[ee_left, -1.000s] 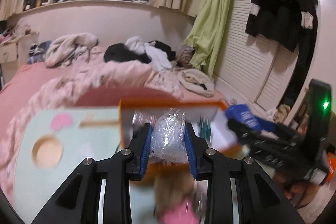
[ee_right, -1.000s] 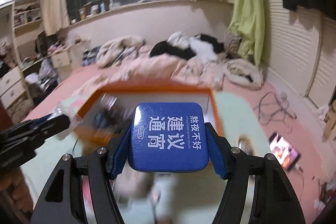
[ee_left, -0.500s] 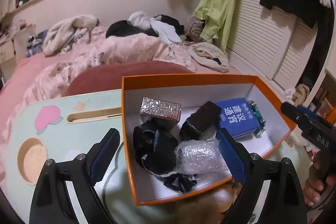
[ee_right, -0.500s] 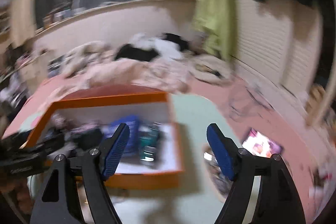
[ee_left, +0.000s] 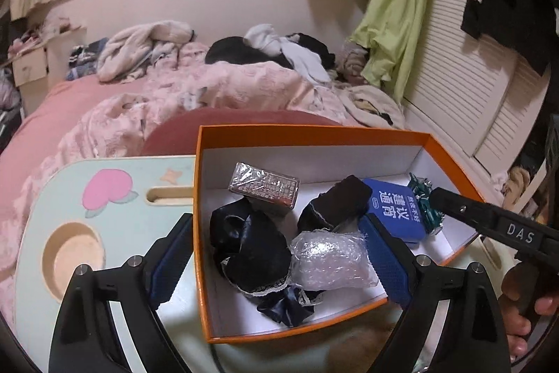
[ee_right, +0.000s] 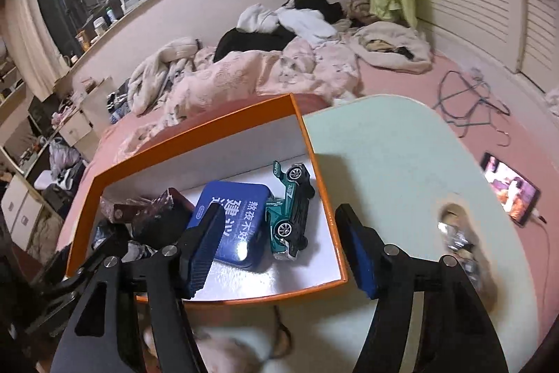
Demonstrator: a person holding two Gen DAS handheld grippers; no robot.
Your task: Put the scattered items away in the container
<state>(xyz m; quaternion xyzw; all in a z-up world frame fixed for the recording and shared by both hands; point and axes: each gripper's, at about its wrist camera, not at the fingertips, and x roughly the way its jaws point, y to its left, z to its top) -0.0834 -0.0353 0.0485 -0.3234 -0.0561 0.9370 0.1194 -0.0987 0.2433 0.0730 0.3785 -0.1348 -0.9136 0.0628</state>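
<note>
An orange box (ee_left: 314, 131) with a white inside stands on a pale green lap table (ee_left: 115, 219). In it lie a bubble-wrap wad (ee_left: 332, 259), dark satin cloth (ee_left: 251, 250), a silver packet (ee_left: 263, 189), a dark pouch (ee_left: 337, 203), a blue tin (ee_left: 396, 212) and a green toy car (ee_right: 290, 208). My left gripper (ee_left: 279, 263) is open and empty over the box's near side. My right gripper (ee_right: 284, 249) is open and empty over the box's right end (ee_right: 325, 205); it also shows in the left wrist view (ee_left: 489, 222).
A crumpled foil item (ee_right: 457, 240) lies in the table's round recess on the right. The table has a cup hole (ee_left: 73, 256) and a slot (ee_left: 169, 196) on the left. A lit phone (ee_right: 512, 191) and a cable lie on the pink bed. Blankets and clothes are piled behind.
Both grippers opened. The left let the bubble-wrap wad go into the box and the right let the blue tin go into it. Both grippers then drew back.
</note>
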